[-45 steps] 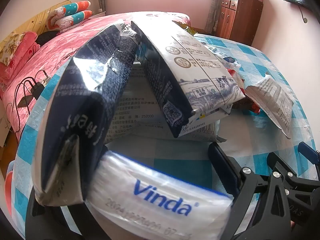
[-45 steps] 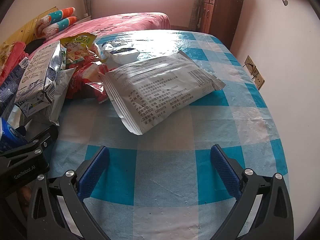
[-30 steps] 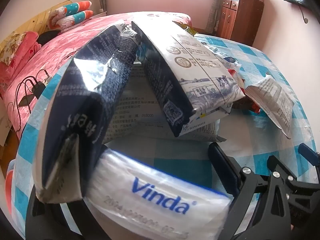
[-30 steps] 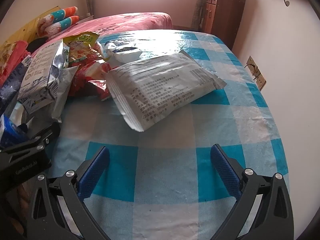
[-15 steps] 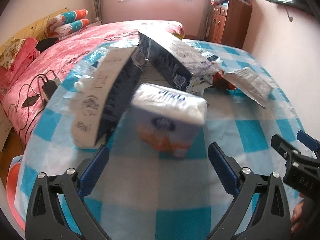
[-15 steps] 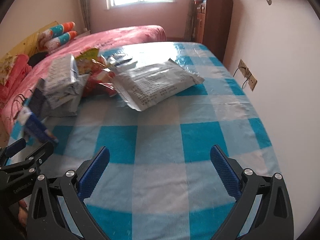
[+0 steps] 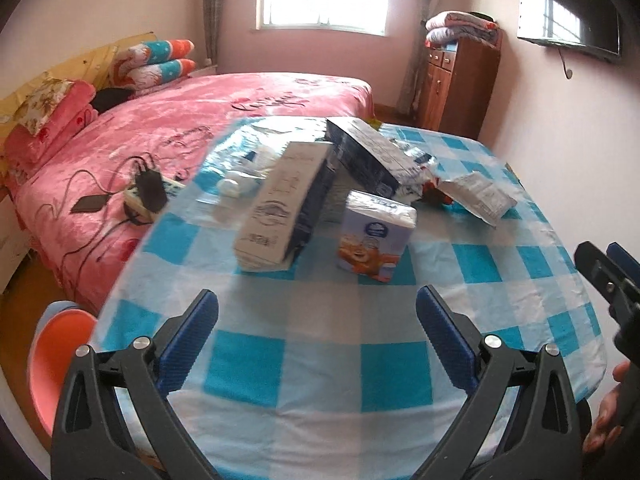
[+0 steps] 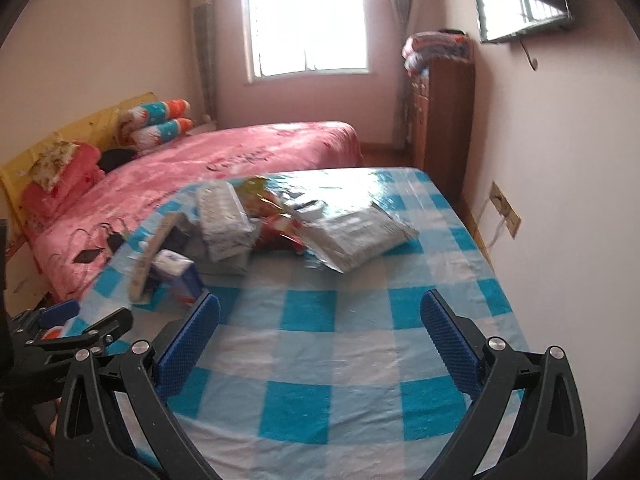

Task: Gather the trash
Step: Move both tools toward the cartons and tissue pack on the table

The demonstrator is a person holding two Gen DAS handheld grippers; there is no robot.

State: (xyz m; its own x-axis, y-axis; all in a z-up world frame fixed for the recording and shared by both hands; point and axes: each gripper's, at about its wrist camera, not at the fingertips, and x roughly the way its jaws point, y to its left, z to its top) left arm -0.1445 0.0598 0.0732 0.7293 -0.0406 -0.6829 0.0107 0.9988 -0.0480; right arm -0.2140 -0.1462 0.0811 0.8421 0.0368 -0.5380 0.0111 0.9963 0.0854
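A pile of packaging lies on the blue-and-white checked table [image 7: 320,356]. A Vinda tissue pack [image 7: 374,236] stands at its near edge, also in the right wrist view [image 8: 176,276]. Beside it lean a white-and-navy carton [image 7: 280,204] and a second navy carton [image 7: 368,160]. A white printed bag [image 7: 478,196] lies to the right, also in the right wrist view [image 8: 360,240], with red snack wrappers [image 8: 280,232] next to it. My left gripper [image 7: 318,340] is open and empty, held back from the pile. My right gripper [image 8: 320,340] is open and empty over the table's near part.
A pink bed [image 7: 208,120] with a charger and cables [image 7: 148,188] lies left of the table. An orange stool [image 7: 56,352] stands at the lower left. A wooden cabinet [image 7: 460,92] stands at the back right. A wall socket [image 8: 506,208] is on the right wall.
My left gripper let go of the Vinda pack, which now stands on the table, and drew back. My right gripper also pulled back and up from the pile.
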